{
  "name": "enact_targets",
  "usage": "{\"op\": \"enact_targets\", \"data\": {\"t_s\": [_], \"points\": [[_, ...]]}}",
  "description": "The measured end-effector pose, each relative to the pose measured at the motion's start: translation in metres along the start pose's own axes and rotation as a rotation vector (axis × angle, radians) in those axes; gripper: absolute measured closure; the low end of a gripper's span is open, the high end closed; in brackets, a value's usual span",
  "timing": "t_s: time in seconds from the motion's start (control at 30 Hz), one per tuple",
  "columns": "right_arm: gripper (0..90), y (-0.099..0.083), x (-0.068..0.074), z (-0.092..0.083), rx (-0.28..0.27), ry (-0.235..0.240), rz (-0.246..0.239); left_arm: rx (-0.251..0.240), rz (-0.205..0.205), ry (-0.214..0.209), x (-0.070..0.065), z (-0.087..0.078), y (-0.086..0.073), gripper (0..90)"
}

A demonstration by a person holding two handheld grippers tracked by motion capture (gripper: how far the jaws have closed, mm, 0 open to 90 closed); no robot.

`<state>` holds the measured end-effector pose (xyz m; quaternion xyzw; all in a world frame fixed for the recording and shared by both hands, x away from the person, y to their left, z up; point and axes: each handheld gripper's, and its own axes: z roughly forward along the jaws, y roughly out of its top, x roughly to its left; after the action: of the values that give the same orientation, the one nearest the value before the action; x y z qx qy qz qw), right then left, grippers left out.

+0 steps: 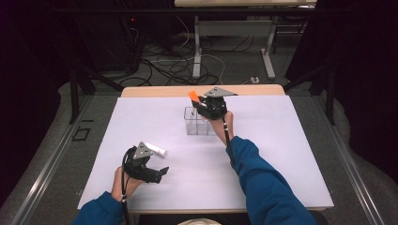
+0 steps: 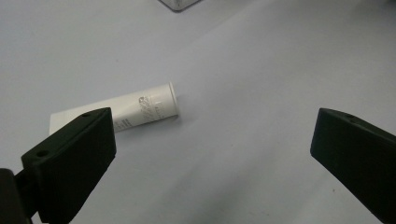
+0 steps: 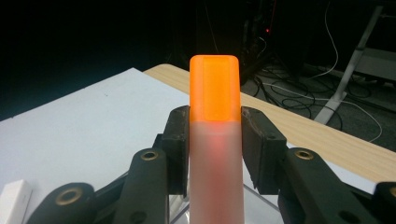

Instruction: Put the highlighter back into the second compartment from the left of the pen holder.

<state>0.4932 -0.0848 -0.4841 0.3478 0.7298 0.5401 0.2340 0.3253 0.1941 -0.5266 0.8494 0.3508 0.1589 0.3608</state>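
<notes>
Right tool [image 3: 215, 133] clamping orange-capped tube [image 3: 215, 140], seemingly above clear organizer [image 1: 197, 123]

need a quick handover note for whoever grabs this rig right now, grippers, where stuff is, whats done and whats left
Right gripper: shut on the orange-capped tube, held over the clear plastic organizer at the far middle of the table.
Left gripper: open, holding nothing, low at the near left, aimed toward the white tube.
White tube: lying flat on the table, apart from the left gripper's jaws.
Done: orange-capped tube picked up and brought to the organizer.
Left: probably lower it into a compartment and release, then likely pick up the white tube. Which compartment is meant cannot be told.
</notes>
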Motion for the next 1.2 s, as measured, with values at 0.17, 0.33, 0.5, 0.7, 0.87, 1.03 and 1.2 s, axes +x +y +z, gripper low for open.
{"op": "enact_targets", "data": {"t_s": [0.17, 0.33, 0.5, 0.7, 0.87, 1.03, 1.2], "points": [[64.4, -0.002, 0.002, 0.002, -0.032, -0.005, 0.007, -0.001, 0.001, 0.001, 0.000, 0.000, 0.000, 0.0], [64.0, -0.004, 0.006, 0.003, -0.013, 0.006, 0.004, -0.018, -0.001, 0.013, 0.000, 0.001, -0.001, 0.0], [63.7, -0.006, 0.006, 0.000, 0.005, 0.004, 0.001, -0.018, 0.001, 0.015, -0.001, 0.001, 0.000, 0.0], [43.9, -0.005, 0.002, -0.012, 0.079, 0.016, 0.017, -0.017, 0.002, 0.016, -0.001, 0.001, 0.000, 0.0], [21.3, -0.008, 0.000, -0.031, 0.170, 0.045, -0.003, -0.016, 0.004, 0.017, -0.001, 0.001, 0.000, 0.0], [15.2, -0.016, 0.001, -0.048, 0.227, 0.075, -0.010, -0.016, 0.001, 0.021, -0.001, 0.000, 0.000, 0.0], [9.3, -0.030, 0.002, -0.067, 0.282, 0.104, -0.021, 0.002, 0.004, 0.010, 0.000, -0.001, 0.001, 0.0]]}}
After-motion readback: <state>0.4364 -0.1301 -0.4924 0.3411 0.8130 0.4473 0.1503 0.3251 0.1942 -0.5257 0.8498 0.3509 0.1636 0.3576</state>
